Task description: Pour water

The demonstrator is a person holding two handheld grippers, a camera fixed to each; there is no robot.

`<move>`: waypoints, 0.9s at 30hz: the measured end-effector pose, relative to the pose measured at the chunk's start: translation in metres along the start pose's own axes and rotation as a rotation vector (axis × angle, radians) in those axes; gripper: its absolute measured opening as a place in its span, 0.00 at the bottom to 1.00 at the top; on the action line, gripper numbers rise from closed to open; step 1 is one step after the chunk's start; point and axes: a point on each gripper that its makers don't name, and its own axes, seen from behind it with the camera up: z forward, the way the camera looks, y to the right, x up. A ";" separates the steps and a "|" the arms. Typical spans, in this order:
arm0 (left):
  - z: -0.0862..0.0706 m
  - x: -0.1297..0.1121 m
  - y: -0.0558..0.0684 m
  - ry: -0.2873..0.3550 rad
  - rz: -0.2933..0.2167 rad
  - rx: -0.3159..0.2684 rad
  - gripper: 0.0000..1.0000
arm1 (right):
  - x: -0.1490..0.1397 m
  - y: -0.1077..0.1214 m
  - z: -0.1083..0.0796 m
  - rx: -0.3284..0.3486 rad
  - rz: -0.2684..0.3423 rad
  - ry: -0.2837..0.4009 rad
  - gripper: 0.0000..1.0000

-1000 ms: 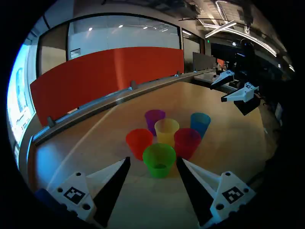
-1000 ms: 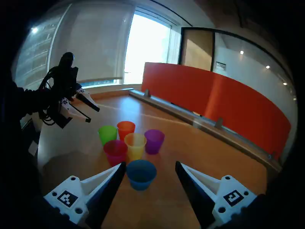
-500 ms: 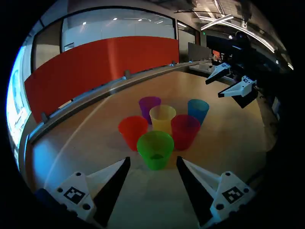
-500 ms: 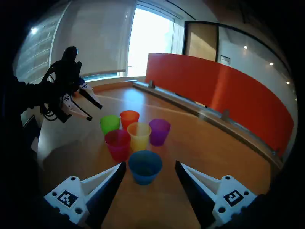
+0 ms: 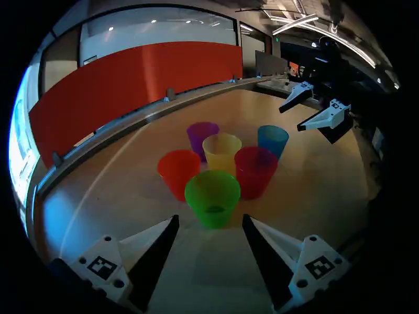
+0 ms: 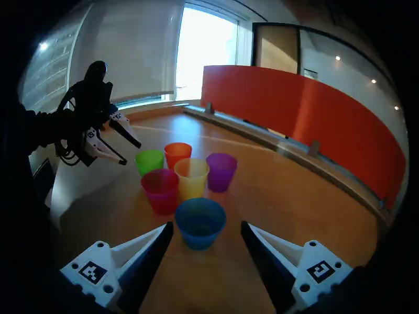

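Six plastic cups stand upright in a tight cluster on the wooden table. In the left gripper view the green cup is nearest me, just ahead of the gap between the fingers of my left gripper. Behind it stand the orange cup, the red cup, the yellow cup, the purple cup and the blue cup. I have the left gripper spread wide and holding nothing, clear of the green cup.

In the right gripper view the blue cup is framed by the fingers of my right gripper, which is likewise wide apart and empty. The left gripper view shows it raised off the table beyond the blue cup, tips angled down and not touching it. Across the cluster, a dark sleeve carries the left gripper above the table, tilted down towards the green cup. An orange partition lines the table's far edge.
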 end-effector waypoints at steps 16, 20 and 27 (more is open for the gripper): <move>0.020 -0.010 -0.002 -0.029 0.011 -0.020 0.90 | -0.027 -0.007 0.023 0.034 -0.023 -0.062 1.00; 0.024 -0.010 -0.003 -0.032 0.012 -0.024 0.90 | -0.030 -0.007 0.029 0.036 -0.024 -0.069 1.00; 0.029 -0.010 -0.006 -0.038 0.026 -0.024 0.90 | -0.034 -0.008 0.038 0.041 -0.013 -0.080 1.00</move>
